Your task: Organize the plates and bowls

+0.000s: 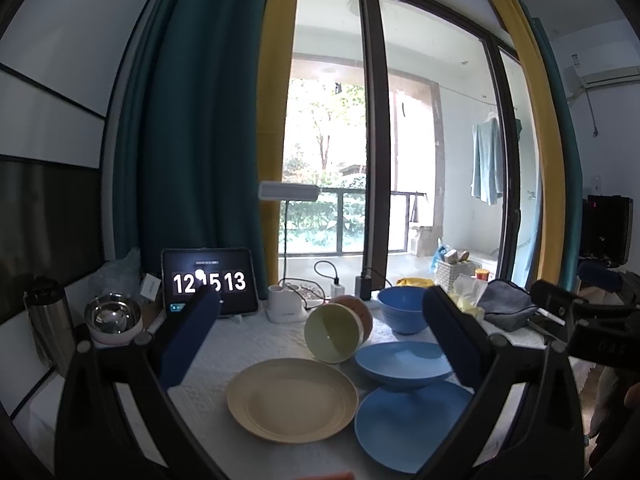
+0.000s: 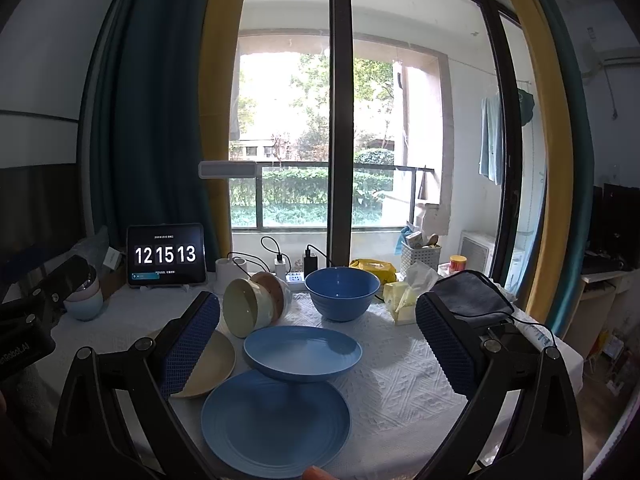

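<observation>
On the white tablecloth lie a cream plate (image 1: 291, 399) (image 2: 212, 364), a flat blue plate (image 1: 412, 428) (image 2: 276, 424) and a shallow blue dish (image 1: 404, 364) (image 2: 302, 352) whose rim overlaps the blue plate. Behind them a cream-green bowl (image 1: 331, 332) (image 2: 244, 307) lies tipped on its side, nested with a pink bowl (image 1: 360, 308) (image 2: 272, 286). A deep blue bowl (image 1: 402, 308) (image 2: 342, 292) stands upright at the back. My left gripper (image 1: 320, 340) is open and empty above the plates. My right gripper (image 2: 318, 340) is open and empty above the blue dish.
A tablet clock (image 1: 210, 282) (image 2: 166, 256), a steel bowl (image 1: 114, 316), a thermos (image 1: 48, 320), a lamp base with cables (image 1: 286, 304), a tissue pack (image 2: 404, 300) and a grey cloth (image 2: 470, 294) line the back and sides. A window lies behind.
</observation>
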Available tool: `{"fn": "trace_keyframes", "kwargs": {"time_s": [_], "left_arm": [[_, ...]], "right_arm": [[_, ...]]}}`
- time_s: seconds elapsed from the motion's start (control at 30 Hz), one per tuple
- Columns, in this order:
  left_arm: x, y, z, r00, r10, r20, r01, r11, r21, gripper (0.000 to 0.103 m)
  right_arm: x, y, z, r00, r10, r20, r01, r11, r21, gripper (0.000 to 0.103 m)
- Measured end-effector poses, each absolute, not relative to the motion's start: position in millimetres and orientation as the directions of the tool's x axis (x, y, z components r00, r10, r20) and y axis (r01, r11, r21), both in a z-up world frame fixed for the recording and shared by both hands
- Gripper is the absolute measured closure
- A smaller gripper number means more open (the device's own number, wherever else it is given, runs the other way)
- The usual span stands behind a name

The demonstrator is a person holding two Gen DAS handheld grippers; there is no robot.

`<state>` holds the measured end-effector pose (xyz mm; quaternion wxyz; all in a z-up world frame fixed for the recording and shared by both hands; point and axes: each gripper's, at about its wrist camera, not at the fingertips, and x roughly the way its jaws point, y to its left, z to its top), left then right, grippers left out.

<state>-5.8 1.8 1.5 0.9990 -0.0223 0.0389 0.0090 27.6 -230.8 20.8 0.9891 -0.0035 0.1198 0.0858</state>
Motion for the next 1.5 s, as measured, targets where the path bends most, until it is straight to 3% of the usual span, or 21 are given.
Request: {"fn": "trace_keyframes", "kwargs": {"time_s": [1.5], "left_arm": [[-3.9,8.1,1.2,0.996,0.025,-0.087,-0.03,0.998,-0.052,0.001]], "right_arm": [[30.4,-230.2,16.6,0.955,0.171,-0.243,-0.171,0.985,0.02,0.002]]}}
